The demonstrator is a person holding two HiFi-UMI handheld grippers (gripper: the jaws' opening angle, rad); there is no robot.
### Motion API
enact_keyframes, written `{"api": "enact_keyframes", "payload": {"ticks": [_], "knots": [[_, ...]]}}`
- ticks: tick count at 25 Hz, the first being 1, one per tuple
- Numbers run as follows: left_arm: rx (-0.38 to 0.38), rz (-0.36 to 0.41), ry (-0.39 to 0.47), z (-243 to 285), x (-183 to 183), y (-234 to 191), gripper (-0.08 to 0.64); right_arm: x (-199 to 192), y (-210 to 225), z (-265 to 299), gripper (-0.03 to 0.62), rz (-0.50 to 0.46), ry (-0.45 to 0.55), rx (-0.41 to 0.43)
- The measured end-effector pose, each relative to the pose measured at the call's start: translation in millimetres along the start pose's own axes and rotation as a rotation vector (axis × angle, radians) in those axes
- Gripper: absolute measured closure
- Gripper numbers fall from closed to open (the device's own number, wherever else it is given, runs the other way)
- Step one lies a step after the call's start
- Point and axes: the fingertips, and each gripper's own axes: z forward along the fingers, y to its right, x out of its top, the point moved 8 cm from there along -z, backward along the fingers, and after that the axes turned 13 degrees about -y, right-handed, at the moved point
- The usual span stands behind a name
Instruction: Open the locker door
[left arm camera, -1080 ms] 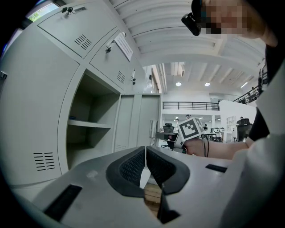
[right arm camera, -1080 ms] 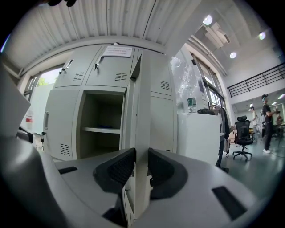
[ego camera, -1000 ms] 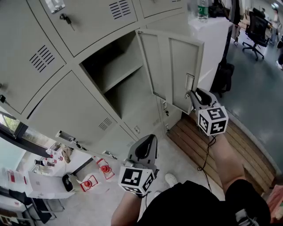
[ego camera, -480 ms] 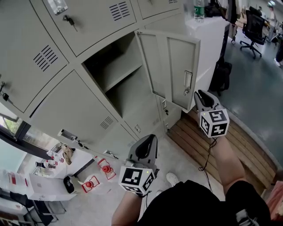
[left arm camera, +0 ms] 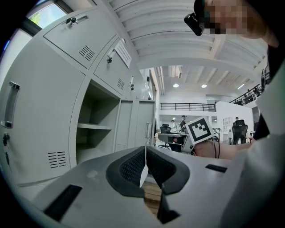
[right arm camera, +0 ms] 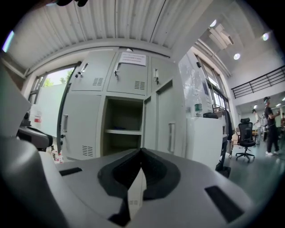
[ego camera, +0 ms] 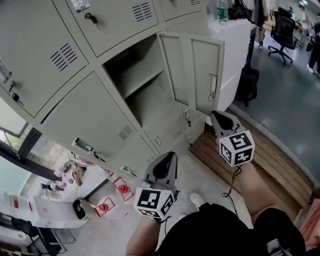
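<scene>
The grey locker door [ego camera: 200, 75] stands swung open to the right, its handle [ego camera: 213, 84] facing out. The open compartment [ego camera: 145, 85] shows one bare shelf. My right gripper [ego camera: 216, 116] hangs just below the door's lower edge, apart from it. Its jaws have closed to shut with nothing between them, as the right gripper view [right arm camera: 141, 150] shows, with the door [right arm camera: 167, 127] ahead of it. My left gripper [ego camera: 169, 155] is lower and to the left, pointed at the lockers. It is shut and empty too [left arm camera: 144, 149].
Closed locker doors [ego camera: 90, 125] surround the open one. A white cabinet [ego camera: 235, 55] with a bottle [ego camera: 223, 11] stands right of the door, with a black bag [ego camera: 248, 85] beside it. A wooden platform [ego camera: 265, 160] lies below. Red items [ego camera: 120, 190] lie on the floor.
The right gripper has come off the door's handle, dropped below the door and closed. The door stays open. The left gripper has hardly moved.
</scene>
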Motion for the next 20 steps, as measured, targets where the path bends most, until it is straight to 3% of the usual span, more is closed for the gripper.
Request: {"api": "enact_keyframes", "payload": {"ticks": [9, 20], "knots": [[0.018, 0.0, -0.006, -49.7, -20.9, -8.3, 0.537, -0.6, -98.5, -30.0, 0.538, -0.017, 0.003, 0.148], [0.018, -0.048, -0.017, -97.1, -50.6, -26.4, 0.537, -19.5, -172.3, -59.7, 0.538, 0.004, -0.028, 0.214]]}}
